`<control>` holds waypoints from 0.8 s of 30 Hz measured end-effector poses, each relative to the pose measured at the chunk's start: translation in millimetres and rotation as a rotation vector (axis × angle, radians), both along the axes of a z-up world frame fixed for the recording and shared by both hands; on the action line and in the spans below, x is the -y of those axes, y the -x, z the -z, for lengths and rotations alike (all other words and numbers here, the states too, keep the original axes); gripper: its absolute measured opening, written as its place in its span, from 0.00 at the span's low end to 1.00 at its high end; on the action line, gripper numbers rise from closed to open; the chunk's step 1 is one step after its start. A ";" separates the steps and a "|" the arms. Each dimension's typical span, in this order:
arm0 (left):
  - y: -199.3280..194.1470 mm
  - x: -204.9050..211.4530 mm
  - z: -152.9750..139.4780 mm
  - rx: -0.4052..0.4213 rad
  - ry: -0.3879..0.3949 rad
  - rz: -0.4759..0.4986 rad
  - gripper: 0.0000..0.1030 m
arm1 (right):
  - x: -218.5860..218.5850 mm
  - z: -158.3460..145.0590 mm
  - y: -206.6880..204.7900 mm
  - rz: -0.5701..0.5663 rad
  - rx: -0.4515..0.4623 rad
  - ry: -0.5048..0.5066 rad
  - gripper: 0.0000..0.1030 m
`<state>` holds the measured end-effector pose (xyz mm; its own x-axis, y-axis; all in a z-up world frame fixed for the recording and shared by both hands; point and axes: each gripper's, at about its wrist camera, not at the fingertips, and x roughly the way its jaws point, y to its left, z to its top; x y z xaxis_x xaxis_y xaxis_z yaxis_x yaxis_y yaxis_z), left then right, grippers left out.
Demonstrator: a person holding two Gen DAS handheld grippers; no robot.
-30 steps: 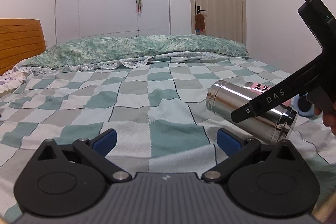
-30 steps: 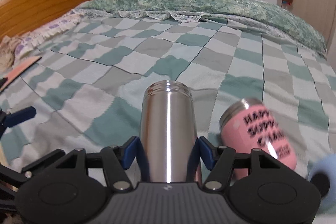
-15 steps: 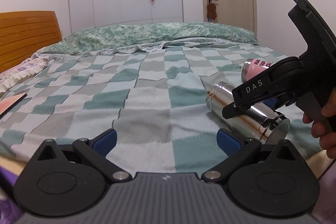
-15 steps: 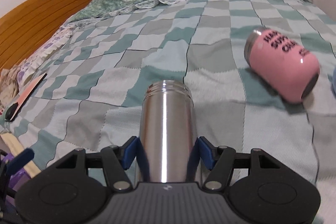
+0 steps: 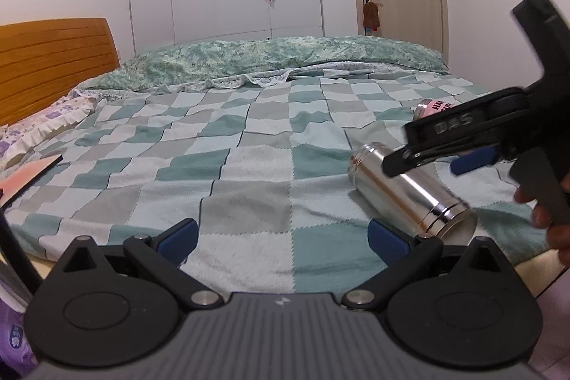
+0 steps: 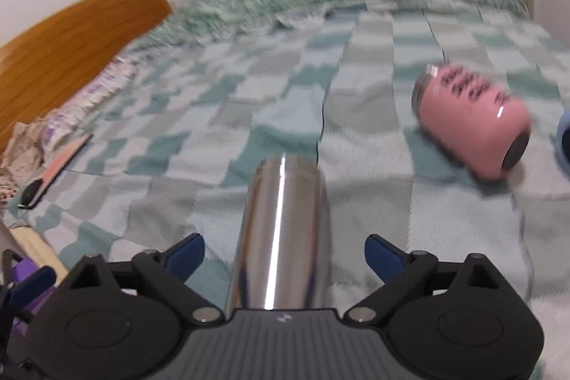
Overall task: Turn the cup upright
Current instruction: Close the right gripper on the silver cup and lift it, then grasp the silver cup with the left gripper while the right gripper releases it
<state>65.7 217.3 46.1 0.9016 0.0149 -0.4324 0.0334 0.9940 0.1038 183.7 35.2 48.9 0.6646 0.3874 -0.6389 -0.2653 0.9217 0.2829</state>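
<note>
My right gripper (image 6: 285, 255) is spread, pads clear of the steel cup (image 6: 281, 230) lying on its side between them on the blanket (image 5: 249, 173); likely poised to regrip. Left gripper (image 5: 283, 237) spread, empty. Pink cup (image 6: 470, 127) lies ahead-right, also on its side.

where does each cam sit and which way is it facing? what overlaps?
Left wrist: on the left hand-held gripper, low at the bed's edge, facing wardrobe and door; shows its open blue pads, plus the right hand-held gripper and fingers.
Right wrist: on the right hand-held gripper, looking along the lying steel cup toward the headboard; open pads show.
Shared: steel cup, pink cup, checked blanket.
</note>
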 end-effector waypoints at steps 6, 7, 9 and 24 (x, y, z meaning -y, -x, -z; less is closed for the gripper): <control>-11.9 26.6 -14.7 -0.009 -0.001 -0.001 1.00 | 46.2 -19.7 2.3 -0.047 0.087 0.004 1.00; -15.1 31.7 -16.7 -0.012 -0.002 -0.002 1.00 | 53.2 -20.8 2.0 -0.057 0.099 0.015 1.00; -23.6 43.6 -20.6 -0.020 -0.004 -0.005 1.00 | 66.2 -22.0 -0.7 -0.086 0.117 0.042 1.00; -104.7 114.8 -25.4 -0.170 -0.034 -0.051 1.00 | 135.1 -8.7 -27.9 -0.258 0.237 0.158 1.00</control>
